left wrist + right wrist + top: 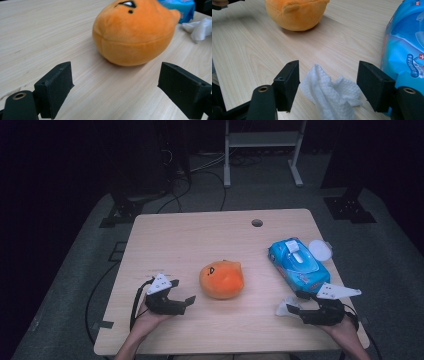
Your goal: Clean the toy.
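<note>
Two grippers are low on the light wooden table (165,230), both with jaws apart.

High view: left gripper (184,300) sits just left of the round orange plush toy with a stitched face (222,279), at table centre. Jaws spread, pointed at the toy, nothing between them. Right gripper (295,310) is at the near right edge, nose at the crumpled white wet wipe (286,306). Blue plastic pack of wet wipes (297,262) lies just beyond it, with a white round lid (320,250) touching its far corner.

Left gripper view: plush toy (133,35) ahead of the jaws, not between them; jaws released, pads clear of it. Wipe (200,28) and pack (183,7) at far right.

Right gripper view: wipe (330,93) lies between the jaws, but I see gaps on both sides, so not clamped. Pack (404,47) just right of the jaws, toy (295,12) well ahead.

Handling, my read: wipe is light, limp, probably damp; it will bunch and drag. Pinch the raised fold in the middle, not a thin edge. Plush is soft and squashy; grip across its body.

Writing: pack carries a small red cross mark and blurred lettering, not legible.
</note>
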Demonstrator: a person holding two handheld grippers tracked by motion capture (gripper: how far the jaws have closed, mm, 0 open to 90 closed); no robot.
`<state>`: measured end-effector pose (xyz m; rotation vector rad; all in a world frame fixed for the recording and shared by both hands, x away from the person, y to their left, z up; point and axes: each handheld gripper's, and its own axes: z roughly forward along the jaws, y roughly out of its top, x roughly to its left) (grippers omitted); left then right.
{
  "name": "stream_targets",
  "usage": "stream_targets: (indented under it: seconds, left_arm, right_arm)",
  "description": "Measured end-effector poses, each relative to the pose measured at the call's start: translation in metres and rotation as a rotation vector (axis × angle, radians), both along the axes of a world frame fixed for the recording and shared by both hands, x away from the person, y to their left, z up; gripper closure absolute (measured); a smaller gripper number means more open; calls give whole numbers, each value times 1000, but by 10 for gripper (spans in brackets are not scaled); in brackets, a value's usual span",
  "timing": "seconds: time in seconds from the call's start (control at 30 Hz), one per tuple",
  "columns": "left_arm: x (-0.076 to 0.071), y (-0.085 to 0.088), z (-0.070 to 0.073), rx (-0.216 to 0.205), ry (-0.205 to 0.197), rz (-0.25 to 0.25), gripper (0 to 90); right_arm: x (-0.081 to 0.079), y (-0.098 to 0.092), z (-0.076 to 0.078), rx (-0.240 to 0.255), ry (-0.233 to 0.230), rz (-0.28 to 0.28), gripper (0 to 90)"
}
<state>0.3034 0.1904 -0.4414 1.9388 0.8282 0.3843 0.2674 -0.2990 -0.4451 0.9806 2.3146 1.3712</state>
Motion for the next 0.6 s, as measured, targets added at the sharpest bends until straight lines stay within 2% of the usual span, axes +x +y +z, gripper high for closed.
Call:
stream_targets:
  seconds: [0.2,0.27,0.4,0.6]
  left_arm:
    - [-2,6,-8,21,5,19,110]
    - [-2,7,-10,20,-3,25,106]
    - [-2,9,-14,22,8,30,101]
    - [-3,9,-21,82,4,24,94]
  right_arm:
    - [-2,0,-3,-12,1,3,335]
    - [-2,0,-3,-9,3,1,335]
    - [-5,-1,-5,-6,2,-3,334]
    - [-8,-1,-6,-7,-4,-4,331]
